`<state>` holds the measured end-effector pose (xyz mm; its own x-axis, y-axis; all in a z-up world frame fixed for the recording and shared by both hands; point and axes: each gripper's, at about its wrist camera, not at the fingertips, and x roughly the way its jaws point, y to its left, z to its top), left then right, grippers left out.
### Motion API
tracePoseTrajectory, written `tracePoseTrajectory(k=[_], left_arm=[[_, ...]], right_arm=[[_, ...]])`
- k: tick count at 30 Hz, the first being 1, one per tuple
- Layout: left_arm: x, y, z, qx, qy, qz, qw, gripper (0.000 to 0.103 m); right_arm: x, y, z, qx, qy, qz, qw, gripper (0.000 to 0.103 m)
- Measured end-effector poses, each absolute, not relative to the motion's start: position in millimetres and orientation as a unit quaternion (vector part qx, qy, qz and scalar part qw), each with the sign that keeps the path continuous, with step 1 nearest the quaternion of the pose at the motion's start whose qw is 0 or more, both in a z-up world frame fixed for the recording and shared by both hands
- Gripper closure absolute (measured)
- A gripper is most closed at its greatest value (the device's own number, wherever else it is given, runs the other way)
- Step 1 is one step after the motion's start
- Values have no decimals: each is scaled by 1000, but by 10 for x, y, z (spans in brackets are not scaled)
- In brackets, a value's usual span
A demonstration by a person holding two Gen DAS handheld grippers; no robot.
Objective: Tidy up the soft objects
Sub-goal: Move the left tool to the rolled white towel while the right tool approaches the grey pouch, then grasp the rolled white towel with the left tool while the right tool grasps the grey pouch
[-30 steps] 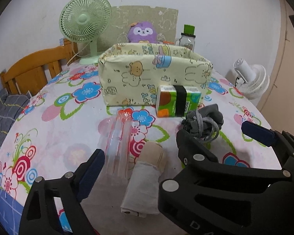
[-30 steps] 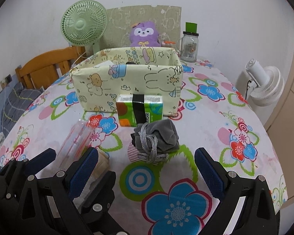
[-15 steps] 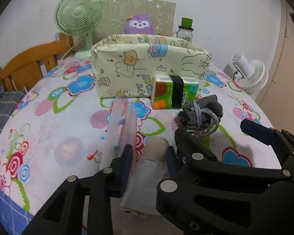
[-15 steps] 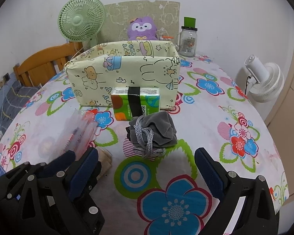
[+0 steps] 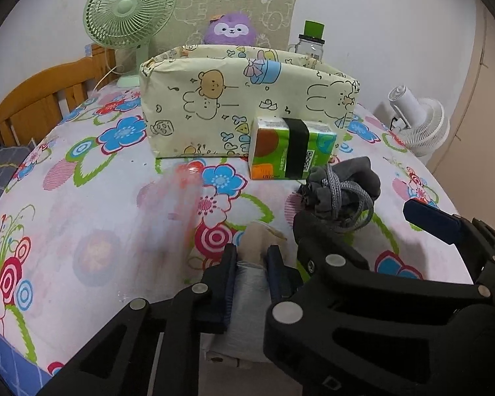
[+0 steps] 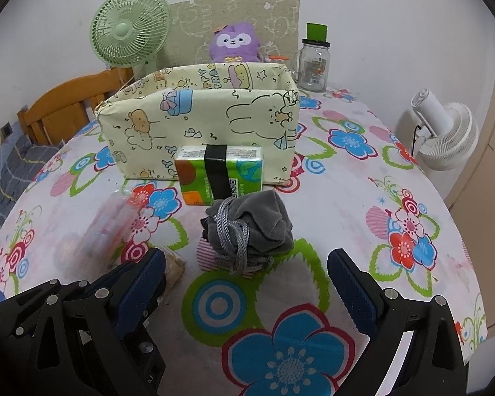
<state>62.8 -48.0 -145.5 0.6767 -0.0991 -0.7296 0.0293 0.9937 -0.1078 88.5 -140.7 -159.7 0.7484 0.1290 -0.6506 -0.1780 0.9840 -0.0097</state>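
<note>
A clear packet [image 5: 173,211] (blurred) lies at the table's [image 5: 82,217] left. The left gripper [image 5: 251,260] pinches the rolled cloth [image 5: 259,242] near the front edge. Right of it sits the grey pouch [image 6: 250,227], before the tissue pack [image 6: 219,173] and box [image 6: 198,125]. The right gripper [image 6: 247,283] gapes wide, just short of the pouch.

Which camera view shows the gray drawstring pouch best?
The right wrist view: the gray drawstring pouch lies whole and unobstructed ahead of the open right tool. In the left wrist view, that tool's black body covers the pouch's lower part.
</note>
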Motion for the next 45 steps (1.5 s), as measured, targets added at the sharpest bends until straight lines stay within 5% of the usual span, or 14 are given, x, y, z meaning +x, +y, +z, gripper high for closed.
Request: tracePoseTrajectory(k=[28,40,45], left_arm=[[1049,-493,-1448,-34,406,-18,913,88],[1101,-514,-1452,-28,407,-15,913,88],[1086,-530,-1447,-24,406,-15,913,88]], right_arm=[[1391,-1490,-1655,0,368,88,926,4],[1485,-1551,-1722,22,387,89,918,36],[1455,-1558,-1713,21,384,85,919,38]])
